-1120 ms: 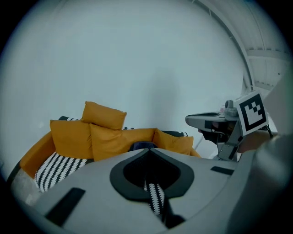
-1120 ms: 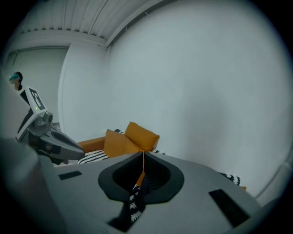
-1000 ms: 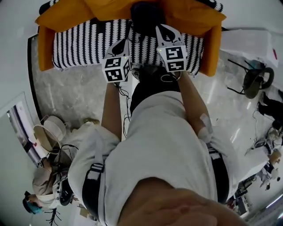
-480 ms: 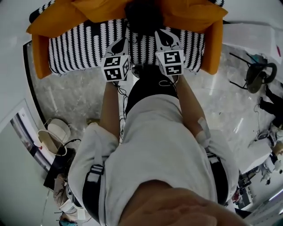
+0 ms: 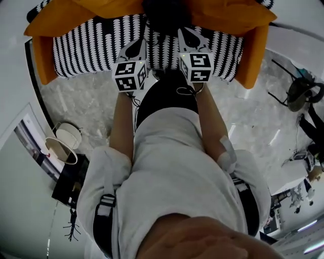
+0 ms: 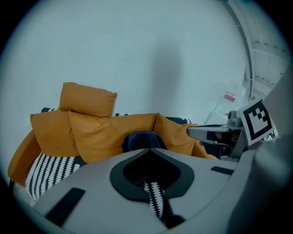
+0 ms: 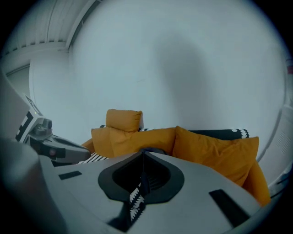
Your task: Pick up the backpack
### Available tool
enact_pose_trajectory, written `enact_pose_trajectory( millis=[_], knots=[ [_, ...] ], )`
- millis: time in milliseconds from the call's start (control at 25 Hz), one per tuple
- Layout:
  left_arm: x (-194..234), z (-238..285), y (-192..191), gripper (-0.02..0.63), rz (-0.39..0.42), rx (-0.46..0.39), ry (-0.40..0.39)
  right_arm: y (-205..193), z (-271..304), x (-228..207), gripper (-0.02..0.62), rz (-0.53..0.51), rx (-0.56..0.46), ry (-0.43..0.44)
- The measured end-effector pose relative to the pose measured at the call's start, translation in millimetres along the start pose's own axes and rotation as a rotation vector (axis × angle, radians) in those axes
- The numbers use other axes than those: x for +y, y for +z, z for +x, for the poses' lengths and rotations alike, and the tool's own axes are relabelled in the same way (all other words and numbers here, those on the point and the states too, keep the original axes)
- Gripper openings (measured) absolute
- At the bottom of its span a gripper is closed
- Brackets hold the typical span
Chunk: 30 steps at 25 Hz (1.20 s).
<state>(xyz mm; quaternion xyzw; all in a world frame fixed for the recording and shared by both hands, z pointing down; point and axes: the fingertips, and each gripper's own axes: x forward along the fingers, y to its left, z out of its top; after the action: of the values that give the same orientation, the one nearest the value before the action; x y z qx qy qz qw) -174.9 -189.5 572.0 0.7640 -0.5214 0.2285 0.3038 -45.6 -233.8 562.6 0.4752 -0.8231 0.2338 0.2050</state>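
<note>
Nearest to the head camera, a white shirt [image 5: 172,167] and two bare forearms [image 5: 121,121] are seen, stretched toward a sofa [image 5: 43,55]. The left gripper [image 5: 139,46] and the right gripper [image 5: 186,34] are held side by side over the front of the black-and-white patterned seat cover [image 5: 86,45], above a marbled floor [image 5: 86,101]. Each is pointed at the sofa's back.

In each gripper's own view the jaws are seen pressed together at their tips. Nothing is clamped between them; only the patterned seat shows through the gap lower down.

The dark backpack [image 5: 164,15] is set on the seat just beyond the tips, in the gap between the two grippers, a little nearer the right one. No contact with either can be made out. From the left gripper view the backpack [image 6: 139,139] is found directly past the closed tips, leaning against the orange cushions [image 6: 110,132]. A loose cushion [image 6: 87,98] is perched on top at the left. A plain pale wall [image 6: 137,45] is seen behind.
</note>
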Motion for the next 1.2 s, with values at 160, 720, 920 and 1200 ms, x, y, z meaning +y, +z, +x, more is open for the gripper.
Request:
enact_pose_trajectory(
  millis=[160, 720, 920, 1200],
  knots=[
    [5.6, 29.6, -1.6, 0.011, -0.094, 0.019, 0.004, -6.2, 23.6, -15.8, 0.04, 0.005, 0.008, 0.006],
    [47.2, 100.4, -4.8, 0.012, -0.164, 0.044, 0.004, -35.5, 78.3, -17.5, 0.04, -0.231, 0.138, 0.018],
    [61.7, 118.0, -4.5, 0.012, -0.158, 0.035, -0.023, -43.4, 91.7, -11.8, 0.041, -0.24, 0.154, 0.036],
    [76.5, 141.2, -6.9, 0.012, -0.144, 0.067, -0.02, -41.3, 102.8, -23.0, 0.04, -0.277, 0.164, 0.022]
  ],
)
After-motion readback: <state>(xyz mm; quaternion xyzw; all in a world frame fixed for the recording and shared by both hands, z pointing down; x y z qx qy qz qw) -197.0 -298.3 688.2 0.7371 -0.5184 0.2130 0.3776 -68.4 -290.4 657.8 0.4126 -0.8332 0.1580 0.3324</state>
